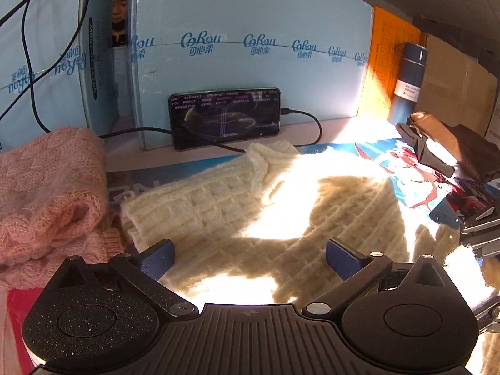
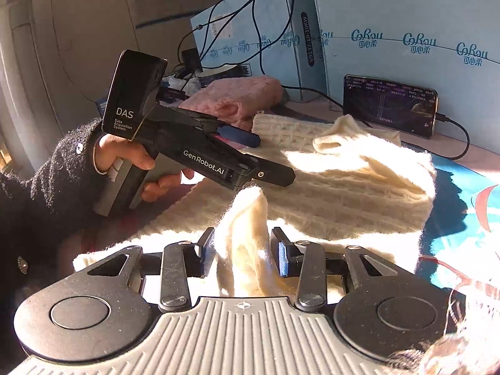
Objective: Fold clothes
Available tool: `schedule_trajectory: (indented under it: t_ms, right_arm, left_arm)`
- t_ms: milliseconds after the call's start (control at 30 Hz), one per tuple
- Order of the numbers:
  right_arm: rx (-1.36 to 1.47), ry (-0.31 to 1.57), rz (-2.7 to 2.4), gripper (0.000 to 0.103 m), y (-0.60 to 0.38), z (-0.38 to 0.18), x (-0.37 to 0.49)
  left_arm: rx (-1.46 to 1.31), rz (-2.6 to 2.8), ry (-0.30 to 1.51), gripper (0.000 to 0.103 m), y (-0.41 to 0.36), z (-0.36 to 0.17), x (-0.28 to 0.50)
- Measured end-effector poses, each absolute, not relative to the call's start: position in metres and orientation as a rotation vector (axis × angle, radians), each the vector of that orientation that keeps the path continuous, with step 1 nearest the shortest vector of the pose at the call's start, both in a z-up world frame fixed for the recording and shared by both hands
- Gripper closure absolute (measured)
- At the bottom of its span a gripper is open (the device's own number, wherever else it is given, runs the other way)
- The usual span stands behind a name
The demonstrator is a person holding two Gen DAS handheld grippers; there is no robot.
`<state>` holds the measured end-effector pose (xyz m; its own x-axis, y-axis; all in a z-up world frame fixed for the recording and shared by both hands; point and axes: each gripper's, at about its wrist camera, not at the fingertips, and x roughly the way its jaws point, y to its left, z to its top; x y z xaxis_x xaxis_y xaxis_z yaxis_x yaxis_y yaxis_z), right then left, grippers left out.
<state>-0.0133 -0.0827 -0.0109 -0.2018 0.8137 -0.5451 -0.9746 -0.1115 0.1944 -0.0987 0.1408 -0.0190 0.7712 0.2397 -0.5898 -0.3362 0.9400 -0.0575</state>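
A cream knitted sweater [image 1: 250, 200] lies spread over the table, partly in bright sunlight. In the left wrist view my left gripper [image 1: 250, 257] hovers low over its near part, open, with nothing between its blue pads [image 1: 342, 257]. In the right wrist view my right gripper [image 2: 245, 250] is shut on a raised fold of the cream sweater [image 2: 247, 218], which stands up between the pads [image 2: 282, 254]. Just beyond that fold, a hand in a black sleeve holds the left gripper [image 2: 273, 157] over the sweater with its jaws apart.
A folded pink knit [image 1: 47, 193] sits at the left. A phone [image 1: 225, 117] on a cable leans against light-blue cartons [image 1: 250, 47] at the back. A blue bottle [image 1: 407, 81] and dark garments [image 1: 453, 147] are at the right, on a printed blue mat [image 1: 415, 175].
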Motion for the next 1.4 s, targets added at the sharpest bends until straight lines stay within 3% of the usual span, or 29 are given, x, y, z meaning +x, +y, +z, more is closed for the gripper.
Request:
schedule_trajectory:
  t_ms: [67, 200, 333, 400, 433, 467, 767, 1033, 1267, 1400]
  right_arm:
    - [-0.354, 0.573, 1.729, 0.082, -0.086, -0.009, -0.020]
    - [-0.344, 0.530, 1.862, 0.082, -0.093, -0.003, -0.036]
    - [-0.455, 0.548, 1.822, 0.070, -0.084, -0.014, -0.047]
    - [-0.428, 0.529, 1.832, 0.049, -0.088, -0.010, -0.047]
    - [-0.408, 0.498, 1.819, 0.028, -0.093, -0.006, -0.047]
    - [-0.387, 0.468, 1.805, 0.017, -0.098, -0.002, -0.047]
    - [-0.117, 0.347, 1.464, 0.001, -0.184, 0.015, -0.048]
    - [-0.222, 0.297, 1.076, 0.000, -0.249, -0.007, -0.090]
    - [-0.292, 0.239, 1.024, 0.000, -0.273, -0.027, -0.109]
    - [-0.386, 0.246, 1.089, 0.000, -0.256, -0.031, -0.109]
  left_arm:
    - [-0.167, 0.312, 0.613, 0.000, 0.141, -0.019, -0.099]
    - [-0.165, 0.313, 0.615, 0.000, 0.141, -0.019, -0.099]
    - [-0.147, 0.319, 0.621, 0.000, 0.139, -0.020, -0.097]
    - [-0.146, 0.319, 0.621, 0.000, 0.139, -0.019, -0.097]
    - [-0.148, 0.319, 0.621, 0.000, 0.139, -0.019, -0.097]
    - [-0.148, 0.318, 0.620, 0.000, 0.139, -0.019, -0.098]
    - [-0.154, 0.330, 0.551, 0.000, 0.138, -0.012, -0.108]
    - [-0.071, 0.206, 0.325, 0.000, 0.093, 0.015, -0.143]
    - [0.208, 0.153, 0.119, 0.000, 0.024, 0.028, -0.219]
    - [0.449, -0.017, 0.146, 0.000, -0.014, 0.015, -0.244]
